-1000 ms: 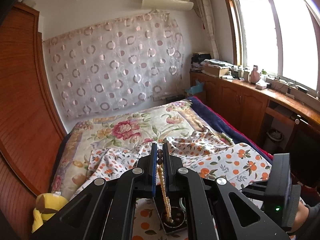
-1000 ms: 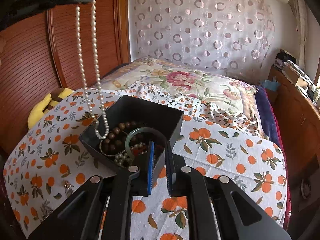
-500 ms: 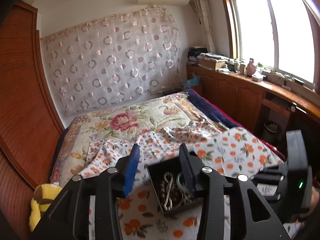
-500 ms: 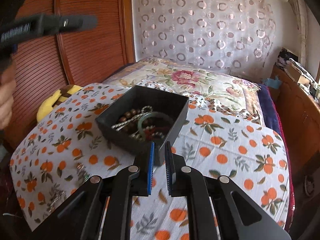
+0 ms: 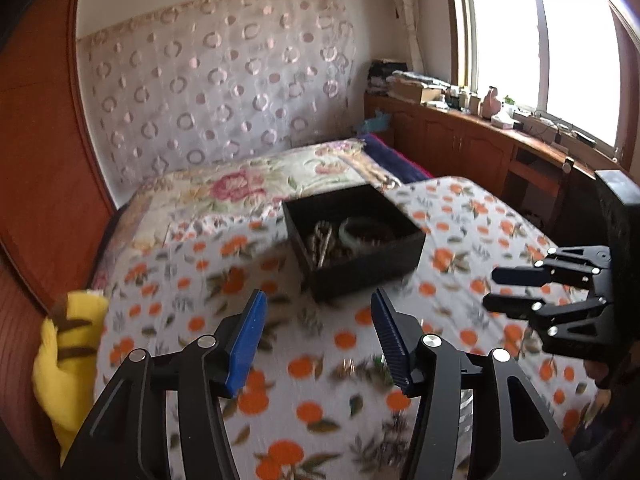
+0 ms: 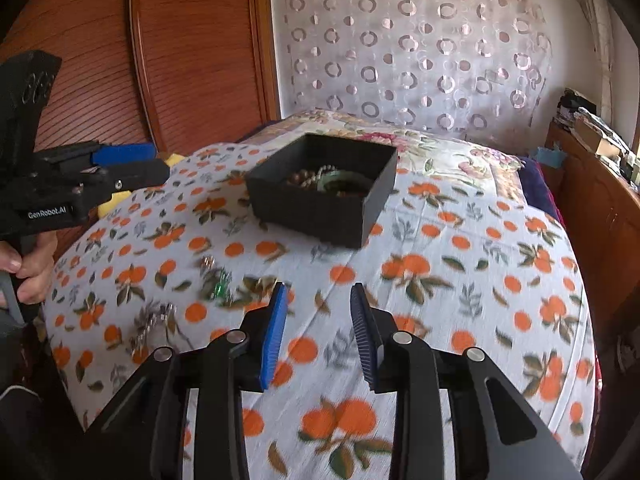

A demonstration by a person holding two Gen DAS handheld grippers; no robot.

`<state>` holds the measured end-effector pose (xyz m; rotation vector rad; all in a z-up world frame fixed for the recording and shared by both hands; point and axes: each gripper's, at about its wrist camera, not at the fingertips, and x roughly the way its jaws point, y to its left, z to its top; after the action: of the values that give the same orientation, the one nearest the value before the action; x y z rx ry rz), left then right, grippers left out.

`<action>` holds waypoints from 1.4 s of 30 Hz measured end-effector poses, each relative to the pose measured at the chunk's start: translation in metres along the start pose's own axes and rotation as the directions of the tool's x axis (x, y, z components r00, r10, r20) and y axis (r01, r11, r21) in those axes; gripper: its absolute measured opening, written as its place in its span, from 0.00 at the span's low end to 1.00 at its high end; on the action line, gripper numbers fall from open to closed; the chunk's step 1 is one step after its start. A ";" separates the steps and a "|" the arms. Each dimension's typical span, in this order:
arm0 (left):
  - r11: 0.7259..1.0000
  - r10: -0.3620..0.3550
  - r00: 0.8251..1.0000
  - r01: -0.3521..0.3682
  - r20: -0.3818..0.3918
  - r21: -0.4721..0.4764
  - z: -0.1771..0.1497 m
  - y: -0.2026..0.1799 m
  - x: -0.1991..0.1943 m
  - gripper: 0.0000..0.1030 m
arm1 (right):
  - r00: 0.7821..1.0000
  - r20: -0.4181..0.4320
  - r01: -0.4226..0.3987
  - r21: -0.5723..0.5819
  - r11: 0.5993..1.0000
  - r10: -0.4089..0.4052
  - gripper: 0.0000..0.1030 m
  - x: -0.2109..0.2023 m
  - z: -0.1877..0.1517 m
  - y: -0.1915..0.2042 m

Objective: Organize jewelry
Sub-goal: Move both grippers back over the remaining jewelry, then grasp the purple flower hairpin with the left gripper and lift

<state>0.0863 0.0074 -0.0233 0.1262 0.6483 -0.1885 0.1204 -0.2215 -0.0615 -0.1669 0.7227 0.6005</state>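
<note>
A black open box [image 5: 360,268] stands on the orange-print cloth; a pearl strand [image 5: 320,240], a green bangle [image 5: 360,228] and brown beads lie inside. In the right wrist view the box [image 6: 312,208] is ahead of my right gripper [image 6: 319,289], whose jaws are opening with nothing between them. My left gripper [image 5: 318,296] hangs low over the cloth in front of the box, jaws opening and empty. Loose pieces lie on the cloth: a green-stone one [image 6: 220,286], a silvery one [image 6: 154,326] and small ones [image 5: 352,368] under the left gripper.
A yellow plush toy [image 5: 68,360] sits at the cloth's left edge by the wooden wardrobe [image 6: 192,60]. A floral quilt [image 5: 248,184] lies beyond the box. Wooden cabinets [image 5: 460,148] run along the right under the window. A hand [image 6: 28,272] holds the left gripper's handle.
The left gripper let the pearl strand drop into the box, opened, and sank back toward the near cloth. The right gripper drew back from the box and its jaws parted.
</note>
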 end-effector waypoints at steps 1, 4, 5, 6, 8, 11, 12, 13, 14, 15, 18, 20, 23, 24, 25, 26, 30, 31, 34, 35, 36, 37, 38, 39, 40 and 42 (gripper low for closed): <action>1.000 -0.004 1.000 0.004 -0.012 -0.008 -0.007 0.001 0.001 0.51 | 1.000 -0.007 -0.004 0.005 1.000 0.004 0.36 0.000 -0.005 0.002; 1.000 -0.014 0.999 0.013 -0.037 -0.021 -0.022 0.002 0.002 0.51 | 1.000 -0.019 0.001 -0.003 1.000 -0.001 0.37 0.000 -0.015 0.007; 1.000 -0.016 0.999 0.015 -0.042 -0.023 -0.024 0.000 0.002 0.51 | 1.000 -0.024 0.006 -0.006 1.000 -0.006 0.38 0.001 -0.019 0.009; 0.999 -0.020 0.999 0.019 -0.048 -0.026 -0.029 -0.001 0.001 0.51 | 0.999 -0.031 0.008 -0.007 1.000 -0.008 0.38 0.002 -0.022 0.011; 0.999 -0.024 0.998 0.022 -0.058 -0.031 -0.037 -0.002 0.000 0.51 | 0.999 -0.044 0.005 -0.003 1.000 -0.006 0.39 0.003 -0.028 0.013; 0.999 -0.040 0.996 0.037 -0.079 -0.039 -0.048 -0.007 0.001 0.51 | 0.999 -0.049 -0.002 -0.003 1.000 0.002 0.39 0.002 -0.031 0.018; 0.998 -0.043 0.996 0.040 -0.084 -0.039 -0.049 -0.008 0.001 0.51 | 0.999 -0.052 -0.002 -0.009 1.000 0.001 0.39 0.002 -0.032 0.020; 0.998 -0.050 0.995 0.046 -0.091 -0.041 -0.053 -0.011 0.002 0.51 | 0.999 -0.054 0.002 -0.016 1.000 -0.003 0.40 0.002 -0.033 0.022; 0.998 -0.054 0.994 0.050 -0.096 -0.043 -0.055 -0.012 0.002 0.51 | 0.998 -0.057 0.007 -0.021 1.000 -0.008 0.41 0.002 -0.034 0.024; 0.997 -0.062 0.993 0.058 -0.103 -0.045 -0.058 -0.014 0.003 0.51 | 0.998 -0.059 0.012 -0.026 1.000 -0.013 0.41 0.002 -0.036 0.026; 0.996 -0.078 0.990 0.072 -0.121 -0.051 -0.066 -0.019 0.004 0.51 | 0.998 -0.068 0.013 -0.024 1.000 -0.015 0.41 0.002 -0.041 0.029; 0.993 -0.103 0.986 0.095 -0.130 -0.066 -0.070 -0.020 0.005 0.51 | 0.998 -0.059 0.020 -0.024 1.000 -0.021 0.41 -0.001 -0.043 0.030; 0.991 -0.123 0.983 0.113 -0.137 -0.076 -0.073 -0.023 0.006 0.51 | 0.998 -0.057 0.015 -0.021 1.000 -0.016 0.42 -0.001 -0.044 0.029; 0.990 -0.129 0.982 0.119 -0.136 -0.080 -0.074 -0.024 0.006 0.50 | 0.998 -0.056 0.014 -0.018 1.000 -0.015 0.42 -0.001 -0.044 0.029; 0.989 -0.135 0.982 0.125 -0.136 -0.083 -0.075 -0.025 0.006 0.49 | 0.998 -0.054 0.013 -0.014 1.000 -0.014 0.42 -0.001 -0.044 0.029; 0.988 -0.141 0.980 0.131 -0.137 -0.085 -0.075 -0.026 0.006 0.47 | 0.999 -0.051 0.011 -0.010 1.000 -0.011 0.42 -0.001 -0.045 0.028; 0.986 -0.152 0.976 0.140 -0.155 -0.086 -0.079 -0.030 0.010 0.32 | 0.999 -0.051 0.002 0.000 1.000 -0.002 0.42 -0.001 -0.045 0.026; 0.986 -0.157 0.974 0.144 -0.163 -0.086 -0.080 -0.032 0.012 0.30 | 0.999 -0.051 0.002 0.000 1.000 -0.002 0.42 -0.001 -0.045 0.026; 0.986 -0.157 0.973 0.146 -0.169 -0.076 -0.081 -0.035 0.011 0.30 | 0.999 -0.053 0.000 0.003 1.000 0.000 0.42 0.000 -0.045 0.026; 0.986 -0.159 0.972 0.148 -0.171 -0.076 -0.082 -0.036 0.011 0.30 | 0.999 -0.053 0.000 0.003 1.000 0.000 0.42 0.000 -0.045 0.026; 0.986 -0.160 0.972 0.149 -0.174 -0.075 -0.083 -0.037 0.011 0.30 | 0.999 -0.053 0.000 0.002 1.000 0.000 0.42 0.000 -0.045 0.026; 0.986 -0.159 0.971 0.148 -0.177 -0.074 -0.084 -0.037 0.012 0.30 | 0.999 -0.052 -0.001 -0.001 1.000 0.001 0.42 0.000 -0.045 0.027; 0.986 -0.159 0.970 0.148 -0.182 -0.074 -0.085 -0.038 0.012 0.30 | 0.999 -0.052 -0.001 -0.002 1.000 0.001 0.42 0.000 -0.045 0.027; 0.986 -0.162 0.969 0.151 -0.186 -0.076 -0.085 -0.038 0.014 0.29 | 0.999 -0.051 -0.002 -0.004 1.000 0.002 0.42 0.000 -0.045 0.027; 0.985 -0.167 0.969 0.154 -0.184 -0.080 -0.086 -0.038 0.014 0.29 | 0.999 -0.050 -0.002 -0.005 1.000 0.002 0.42 0.000 -0.045 0.027; 0.982 -0.179 0.967 0.165 -0.183 -0.091 -0.086 -0.036 0.014 0.23 | 0.999 -0.050 -0.006 -0.003 1.000 0.006 0.43 0.000 -0.045 0.028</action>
<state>0.0391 -0.0149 -0.1019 0.0147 0.8571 -0.3219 0.0794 -0.2138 -0.0933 -0.1835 0.7710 0.6047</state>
